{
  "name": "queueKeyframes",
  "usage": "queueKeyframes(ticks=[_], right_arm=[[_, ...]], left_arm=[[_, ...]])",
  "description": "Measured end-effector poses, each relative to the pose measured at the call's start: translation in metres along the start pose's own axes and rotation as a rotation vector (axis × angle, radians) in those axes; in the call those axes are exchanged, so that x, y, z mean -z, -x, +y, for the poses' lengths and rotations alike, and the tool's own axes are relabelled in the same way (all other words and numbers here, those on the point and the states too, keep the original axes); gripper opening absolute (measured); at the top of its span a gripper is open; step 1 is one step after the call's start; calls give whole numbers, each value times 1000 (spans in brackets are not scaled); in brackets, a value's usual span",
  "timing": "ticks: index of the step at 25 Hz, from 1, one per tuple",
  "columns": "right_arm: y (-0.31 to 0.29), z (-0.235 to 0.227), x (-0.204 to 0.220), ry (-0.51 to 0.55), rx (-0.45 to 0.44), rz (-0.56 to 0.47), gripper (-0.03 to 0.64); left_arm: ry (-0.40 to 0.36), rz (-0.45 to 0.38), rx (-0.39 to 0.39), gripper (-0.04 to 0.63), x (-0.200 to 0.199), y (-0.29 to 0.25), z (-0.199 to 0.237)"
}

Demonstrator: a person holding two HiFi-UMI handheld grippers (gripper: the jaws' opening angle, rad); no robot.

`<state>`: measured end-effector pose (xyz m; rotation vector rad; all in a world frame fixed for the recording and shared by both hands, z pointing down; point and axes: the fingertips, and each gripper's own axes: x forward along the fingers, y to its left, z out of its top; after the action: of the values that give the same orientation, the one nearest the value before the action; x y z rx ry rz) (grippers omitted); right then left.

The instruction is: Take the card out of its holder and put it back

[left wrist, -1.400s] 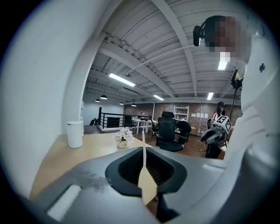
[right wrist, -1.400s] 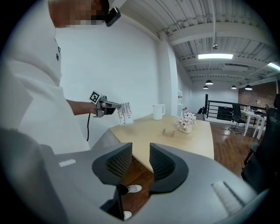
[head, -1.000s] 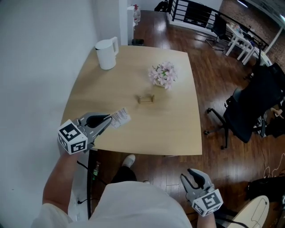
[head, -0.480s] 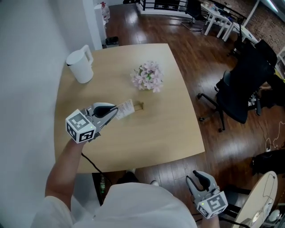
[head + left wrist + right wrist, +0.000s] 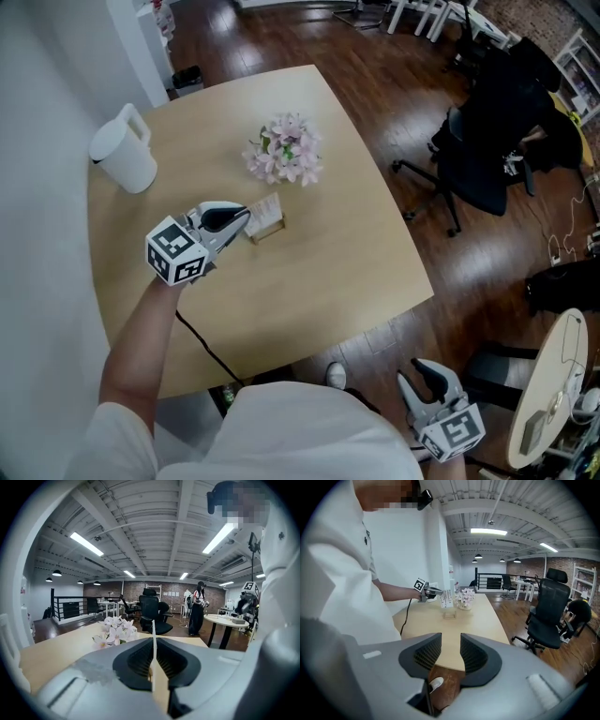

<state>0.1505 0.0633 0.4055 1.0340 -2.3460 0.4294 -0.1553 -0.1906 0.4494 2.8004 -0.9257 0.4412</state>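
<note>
A small wooden card holder (image 5: 269,231) sits mid-table in front of the pink flowers (image 5: 284,150). My left gripper (image 5: 242,217) is shut on a white printed card (image 5: 265,208), which hangs just over the holder. In the left gripper view the card (image 5: 153,654) stands edge-on, pinched between the dark pads. From the right gripper view the card (image 5: 446,598) is a little above the holder (image 5: 450,615), not touching it. My right gripper (image 5: 430,384) hangs low by my side, off the table, open and holding nothing (image 5: 451,654).
A white jug (image 5: 124,151) stands at the table's far left corner near the wall. The round-cornered wooden table (image 5: 337,272) has a black office chair (image 5: 492,141) to its right on the dark wood floor. A cable (image 5: 202,337) runs from my left arm.
My left gripper has carried the card from the table's near left part up to the holder. The right gripper has stayed low at my side.
</note>
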Motion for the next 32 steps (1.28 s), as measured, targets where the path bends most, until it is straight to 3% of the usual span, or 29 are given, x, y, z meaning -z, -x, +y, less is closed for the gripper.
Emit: queueKeyframes(ticks=[11,32], right_arm=[[-5,0,0,-49,68,30,130],[-19,1,-1,-61,52,39,130]], left_arm=[[3,25,58,17,22,-29,15],[30,39,59,17,29,-28,24]])
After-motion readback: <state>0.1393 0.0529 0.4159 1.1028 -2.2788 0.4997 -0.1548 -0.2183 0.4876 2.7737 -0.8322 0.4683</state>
